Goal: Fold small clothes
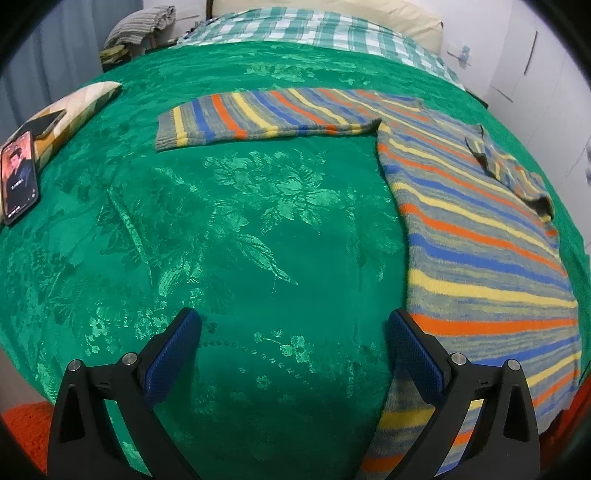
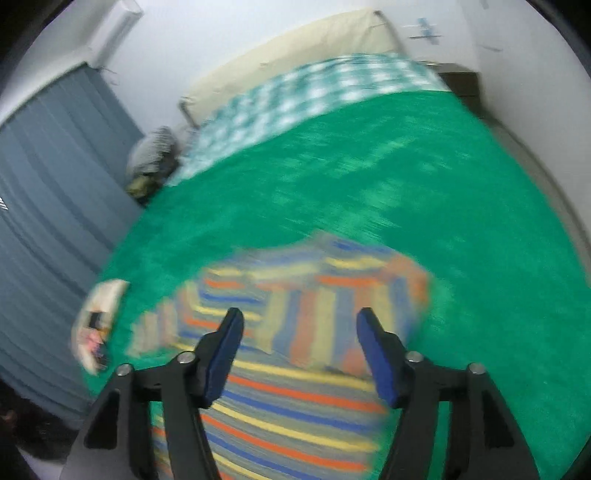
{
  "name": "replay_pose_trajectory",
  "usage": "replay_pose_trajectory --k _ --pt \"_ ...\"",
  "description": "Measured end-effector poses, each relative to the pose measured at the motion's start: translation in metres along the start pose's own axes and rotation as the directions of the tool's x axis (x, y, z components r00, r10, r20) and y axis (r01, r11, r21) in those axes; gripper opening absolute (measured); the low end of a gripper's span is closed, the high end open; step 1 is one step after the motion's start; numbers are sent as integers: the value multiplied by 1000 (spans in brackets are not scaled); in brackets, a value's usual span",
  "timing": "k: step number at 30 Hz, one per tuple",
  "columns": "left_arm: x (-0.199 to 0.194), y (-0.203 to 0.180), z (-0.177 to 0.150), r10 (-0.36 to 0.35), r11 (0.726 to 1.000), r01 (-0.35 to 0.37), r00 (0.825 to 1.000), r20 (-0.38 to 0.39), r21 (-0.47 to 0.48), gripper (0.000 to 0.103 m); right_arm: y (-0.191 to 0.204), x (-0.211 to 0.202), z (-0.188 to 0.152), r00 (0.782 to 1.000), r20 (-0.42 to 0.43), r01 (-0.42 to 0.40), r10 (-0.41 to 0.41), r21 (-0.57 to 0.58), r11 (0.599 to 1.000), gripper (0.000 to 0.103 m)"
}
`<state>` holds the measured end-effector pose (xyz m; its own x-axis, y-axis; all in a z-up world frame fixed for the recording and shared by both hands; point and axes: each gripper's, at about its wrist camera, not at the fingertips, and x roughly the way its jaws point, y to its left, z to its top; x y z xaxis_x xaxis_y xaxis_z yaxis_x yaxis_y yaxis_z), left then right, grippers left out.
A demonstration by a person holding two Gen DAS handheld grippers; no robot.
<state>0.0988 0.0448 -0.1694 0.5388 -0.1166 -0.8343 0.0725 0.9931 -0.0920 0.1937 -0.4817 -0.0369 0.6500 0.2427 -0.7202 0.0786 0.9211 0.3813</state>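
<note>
A striped sweater (image 1: 476, 229) in grey, orange, blue and yellow lies flat on the green bedspread (image 1: 258, 229). One sleeve (image 1: 266, 114) stretches out to the left; the other sleeve (image 1: 517, 173) is folded across the body. My left gripper (image 1: 295, 328) hovers open over bare bedspread beside the sweater's hem, nothing between its blue pads. In the blurred right wrist view the sweater (image 2: 295, 369) lies below my right gripper (image 2: 299, 325), which stands open and empty, with the folded sleeve (image 2: 332, 295) just beyond its fingertips.
A phone (image 1: 18, 177) with a lit screen lies at the bed's left edge beside a patterned cushion (image 1: 74, 114) that carries a second phone. A checked sheet (image 1: 314, 29) and cream headboard are at the far end. Grey curtains (image 2: 55, 221) hang on the left.
</note>
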Motion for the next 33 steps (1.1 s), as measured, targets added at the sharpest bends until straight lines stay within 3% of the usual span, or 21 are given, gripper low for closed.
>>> replay_pose_trajectory --k 5,9,13,16,19,23,25,26,27,28,29,30,33 --pt "2 -5 -4 29 999 -29 1000 0 17 102 -50 -3 -74 982 -47 180 -180 -14 984 65" --pt "4 -8 -5 49 998 -49 999 6 31 102 -42 6 -88 988 -58 141 -143 -32 989 64" --pt "4 -7 -5 46 999 -47 999 8 26 102 24 36 -70 992 -76 76 -98 -250 965 63" --pt "4 -7 -6 48 998 -48 999 8 31 102 86 82 -66 989 -133 5 -69 -434 901 62" --pt "4 -6 -6 49 998 -49 999 7 38 102 118 121 -70 978 -192 -18 -82 -470 882 57" --pt "4 -5 -6 45 998 -45 999 5 41 102 141 172 -71 962 -207 45 -177 -520 853 53" --pt "5 -4 -5 42 998 -42 999 4 39 102 144 189 -69 953 -183 108 -242 -544 832 28" --pt "5 -4 -4 41 998 -41 999 3 37 102 142 197 -68 948 -183 128 -262 -536 835 0" --pt "5 -4 -4 40 999 -40 999 3 35 102 138 199 -65 948 -178 140 -263 -510 849 0" --pt "6 -3 -4 38 999 -38 999 3 32 102 136 195 -61 955 -173 129 -239 -484 866 0" --pt "6 -3 -3 36 999 -36 999 2 29 102 135 183 -56 977 -168 54 -135 -415 908 0" --pt "6 -3 -3 37 999 -37 999 1 29 102 135 177 -55 984 -166 0 -70 -390 921 0" --pt "9 -5 -2 43 998 -43 999 2 35 102 133 174 -57 970 -240 -113 28 -349 931 5"
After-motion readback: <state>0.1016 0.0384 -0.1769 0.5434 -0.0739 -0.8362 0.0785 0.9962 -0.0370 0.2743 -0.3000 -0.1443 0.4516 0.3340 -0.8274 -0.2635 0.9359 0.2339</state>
